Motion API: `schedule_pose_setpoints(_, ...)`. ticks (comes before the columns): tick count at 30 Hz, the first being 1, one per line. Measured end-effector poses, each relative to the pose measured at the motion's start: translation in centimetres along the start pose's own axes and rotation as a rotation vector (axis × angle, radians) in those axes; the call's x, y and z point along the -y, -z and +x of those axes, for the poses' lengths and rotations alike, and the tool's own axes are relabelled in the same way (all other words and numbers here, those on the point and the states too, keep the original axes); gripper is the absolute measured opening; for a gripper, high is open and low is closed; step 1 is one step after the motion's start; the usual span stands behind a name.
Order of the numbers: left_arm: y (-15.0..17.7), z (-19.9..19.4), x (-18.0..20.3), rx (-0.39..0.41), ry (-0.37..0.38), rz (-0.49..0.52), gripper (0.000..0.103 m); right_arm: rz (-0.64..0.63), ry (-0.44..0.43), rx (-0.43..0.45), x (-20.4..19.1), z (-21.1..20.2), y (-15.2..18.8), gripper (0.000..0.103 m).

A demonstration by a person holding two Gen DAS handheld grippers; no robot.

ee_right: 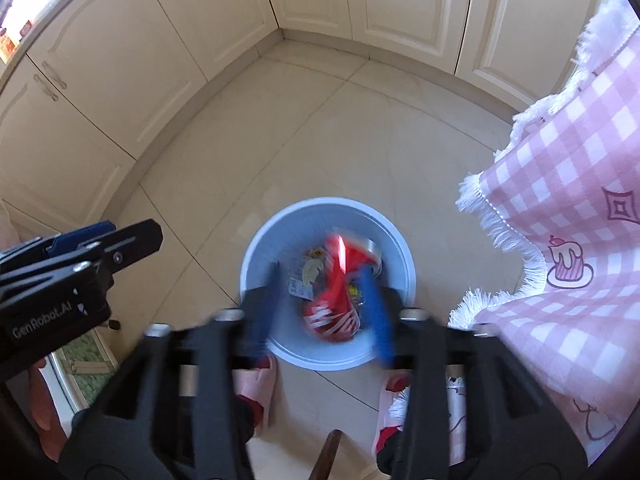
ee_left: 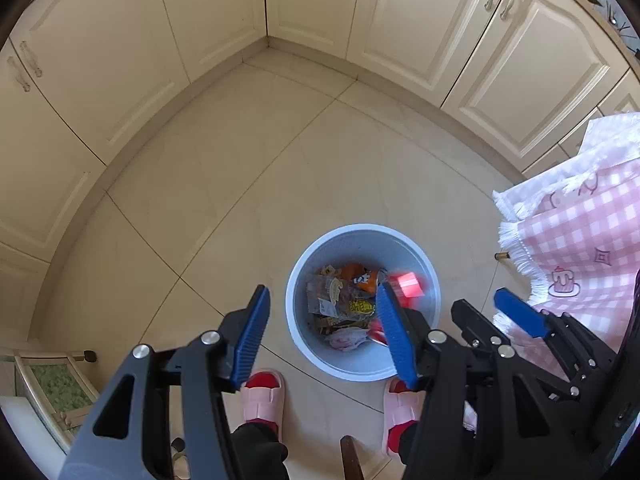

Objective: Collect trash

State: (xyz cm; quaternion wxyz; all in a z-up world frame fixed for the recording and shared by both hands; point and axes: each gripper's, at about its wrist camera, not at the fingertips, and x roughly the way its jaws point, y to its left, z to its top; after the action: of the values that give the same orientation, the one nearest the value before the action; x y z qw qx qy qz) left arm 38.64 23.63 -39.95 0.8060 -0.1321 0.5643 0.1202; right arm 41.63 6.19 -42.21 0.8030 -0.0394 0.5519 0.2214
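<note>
A round pale-blue bin [ee_left: 430,280] [ee_right: 256,248] stands on the tiled floor below both grippers, holding several wrappers [ee_left: 340,300] and an orange packet [ee_left: 360,274]. My left gripper [ee_left: 323,288] [ee_right: 132,232] hangs open over the bin's left rim with nothing between its fingers. To its right, my right gripper [ee_right: 320,270] [ee_left: 478,300] is open above the bin. A red packet [ee_right: 336,292] [ee_left: 408,286] shows blurred between its spread fingers; the pads do not press on it, and it seems loose over the bin's mouth.
A pink checked tablecloth [ee_left: 580,240] [ee_right: 560,200] with white fringe hangs at the right, close to the bin. Cream cabinets [ee_left: 320,0] line the far corner. A person's feet in pink slippers [ee_left: 262,396] stand just before the bin. A glass door frame [ee_left: 44,392] is lower left.
</note>
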Motion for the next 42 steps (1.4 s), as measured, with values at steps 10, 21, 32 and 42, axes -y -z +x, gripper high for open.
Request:
schedule_pose_setpoints(10, 1.5, -7.4, 0.1, 0.108, 0.024, -0.017, 0.059, -0.042, 0.044, 0.090, -1.2, -7.5, 0.5, 0.050)
schedule_pose_setpoints(21, 5.8, -19.8, 1.1, 0.299, 0.068, 0.003, 0.068, -0.108, 0.128, 0.270, -4.1, -20.7, 4.0, 0.057)
schedule_pose_setpoints(32, 13.4, -35.5, 5.1, 0.521, 0.092, 0.101, 0.075, -0.108, 0.192, 0.523, -3.1, -38.2, 11.0, 0.072)
schedule_pose_setpoints(42, 21.7, -45.9, 9.5, 0.725, 0.134, 0.206, 0.082, -0.039, 0.261, 0.695, -0.8, -50.7, 19.2, 0.080)
